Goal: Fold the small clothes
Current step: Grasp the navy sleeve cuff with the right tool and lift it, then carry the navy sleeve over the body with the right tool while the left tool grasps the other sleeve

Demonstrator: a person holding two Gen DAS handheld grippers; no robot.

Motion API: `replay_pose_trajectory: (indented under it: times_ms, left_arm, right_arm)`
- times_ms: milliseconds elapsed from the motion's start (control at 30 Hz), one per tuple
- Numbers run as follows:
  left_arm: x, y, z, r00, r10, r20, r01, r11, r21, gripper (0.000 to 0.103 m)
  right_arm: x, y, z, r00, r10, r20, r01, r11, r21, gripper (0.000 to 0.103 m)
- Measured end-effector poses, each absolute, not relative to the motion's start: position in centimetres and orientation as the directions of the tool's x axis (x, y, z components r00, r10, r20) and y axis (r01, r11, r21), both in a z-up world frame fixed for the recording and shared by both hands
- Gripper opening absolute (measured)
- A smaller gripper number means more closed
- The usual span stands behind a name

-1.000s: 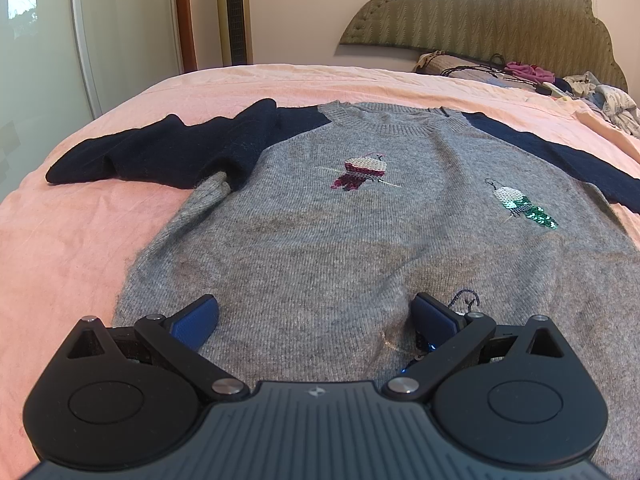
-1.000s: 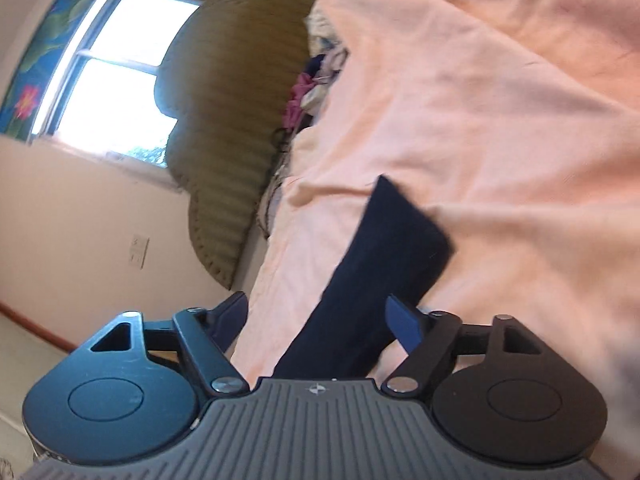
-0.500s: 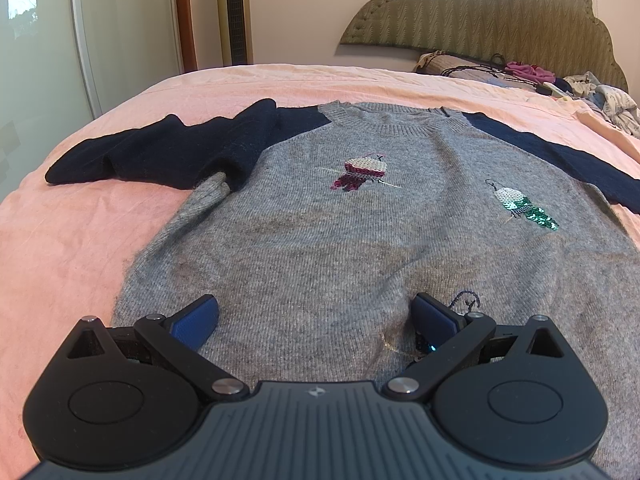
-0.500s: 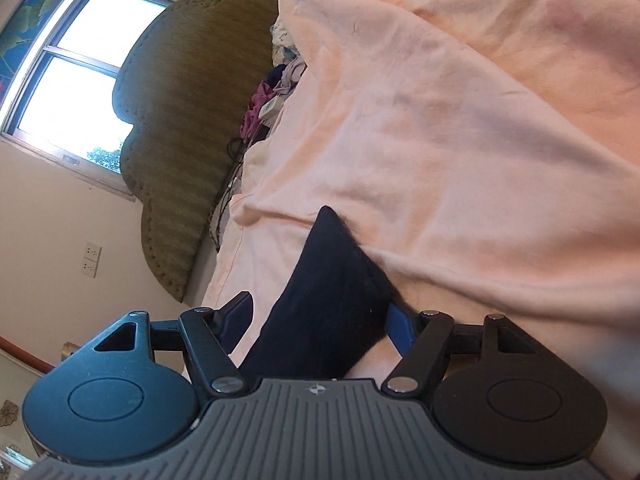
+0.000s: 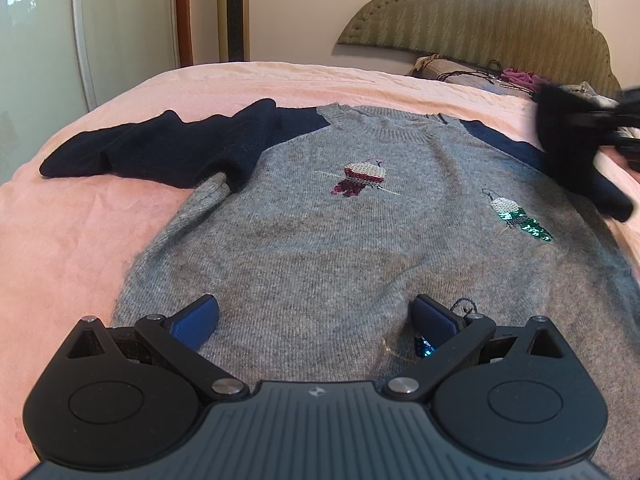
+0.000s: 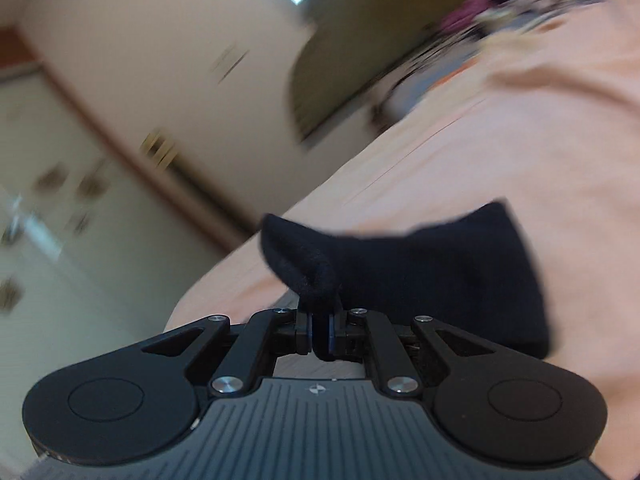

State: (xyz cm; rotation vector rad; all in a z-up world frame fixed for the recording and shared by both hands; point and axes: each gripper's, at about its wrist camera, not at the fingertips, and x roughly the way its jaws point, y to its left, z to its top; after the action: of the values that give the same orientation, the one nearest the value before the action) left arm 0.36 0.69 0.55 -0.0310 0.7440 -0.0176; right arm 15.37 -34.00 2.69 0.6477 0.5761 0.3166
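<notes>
I have the right gripper (image 6: 320,334), its jaws having just closed, pinching the navy right sleeve (image 6: 420,276) of the sweater (image 5: 340,248) spread on the bed (image 5: 80,232), while the left gripper (image 5: 316,320) hovers spread above the hem; next, carry that sleeve across the chest.

The sweater (image 5: 340,248) lies flat on the bed (image 5: 72,240), its collar toward the headboard (image 5: 500,12).
</notes>
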Motion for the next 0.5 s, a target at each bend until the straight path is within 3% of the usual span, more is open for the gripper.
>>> replay_pose_trajectory:
  times_ms: [100,167,233,267,400,500]
  left_arm:
    - [0.4,0.7,0.5,0.733,-0.033,-0.680,0.013,0.999,-0.035,0.103]
    - [0.4,0.8,0.8,0.726,-0.044,-0.686,0.023,0.999,-0.039,0.103]
    - [0.6,1.2,1.6,0.722,-0.094,-0.685,0.049,0.995,-0.085,0.103]
    - [0.7,1.6,2.3,0.727,-0.135,-0.673,0.065,0.990,-0.129,0.103]
    - [2.5,2.5,5.6,0.754,-0.295,-0.587,0.091,0.932,-0.351,0.103]
    - [6.3,2.1,5.7,0.657,-0.551,-0.515,0.138,0.759,-0.636,0.103]
  right_arm:
    - [17.3,-29.5,0.8,0.758,0.470,-0.452,-0.134,0.790,0.599,0.014]
    - [18.1,-28.4,-0.5,0.739,0.485,-0.468,-0.133,0.786,0.604,0.024]
    - [18.0,-28.9,-0.9,0.742,0.473,-0.475,-0.090,0.773,0.628,0.071]
    - [17.4,-29.7,-0.8,0.763,0.465,-0.449,-0.078,0.756,0.650,0.076]
    - [11.8,-32.4,-1.5,0.785,0.552,-0.283,-0.128,0.590,0.797,0.077]
    - [8.7,-33.2,-3.4,0.756,0.595,-0.273,-0.132,0.547,0.826,0.077]
